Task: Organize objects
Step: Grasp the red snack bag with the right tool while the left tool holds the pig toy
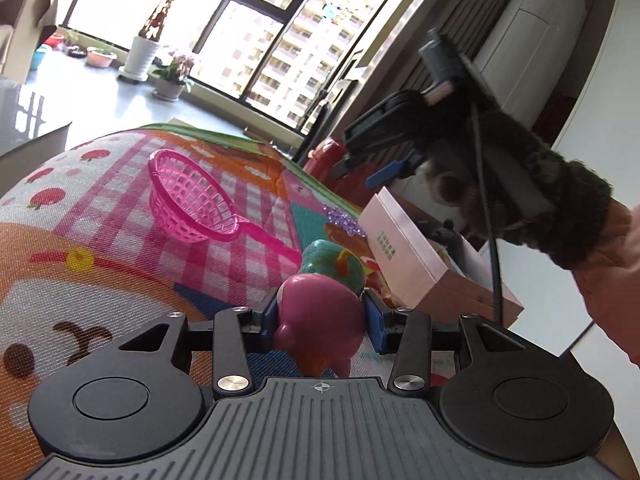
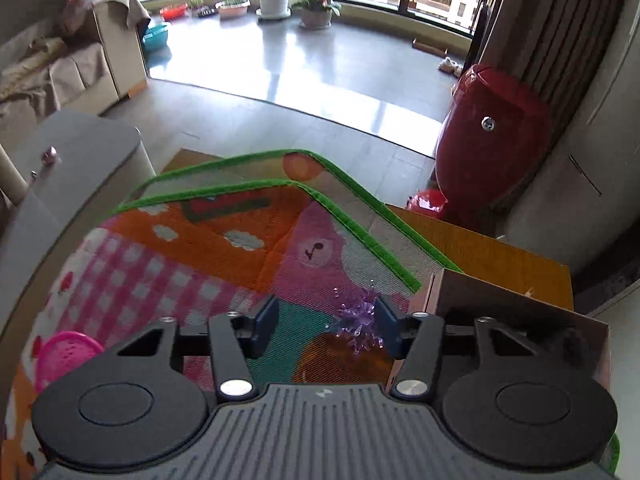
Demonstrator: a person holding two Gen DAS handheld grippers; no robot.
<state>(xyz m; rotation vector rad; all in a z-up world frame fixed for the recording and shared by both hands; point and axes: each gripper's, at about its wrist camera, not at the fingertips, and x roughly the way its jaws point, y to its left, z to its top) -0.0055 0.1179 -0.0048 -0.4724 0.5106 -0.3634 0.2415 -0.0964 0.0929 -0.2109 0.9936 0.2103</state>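
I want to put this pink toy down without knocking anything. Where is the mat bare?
Bare mat lies left of the pink basket, on the checked and orange parts of the play mat, and nearer the green edge. It is crowded by the box: the teal toy and purple crystal piece sit there, just ahead of the pink toy.

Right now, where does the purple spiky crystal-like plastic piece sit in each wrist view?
Left wrist: the purple spiky piece lies on the mat right of centre, beside the pink box.
Right wrist: it is low, right of centre, against the right finger.
Shared landmark: the pink plastic basket.
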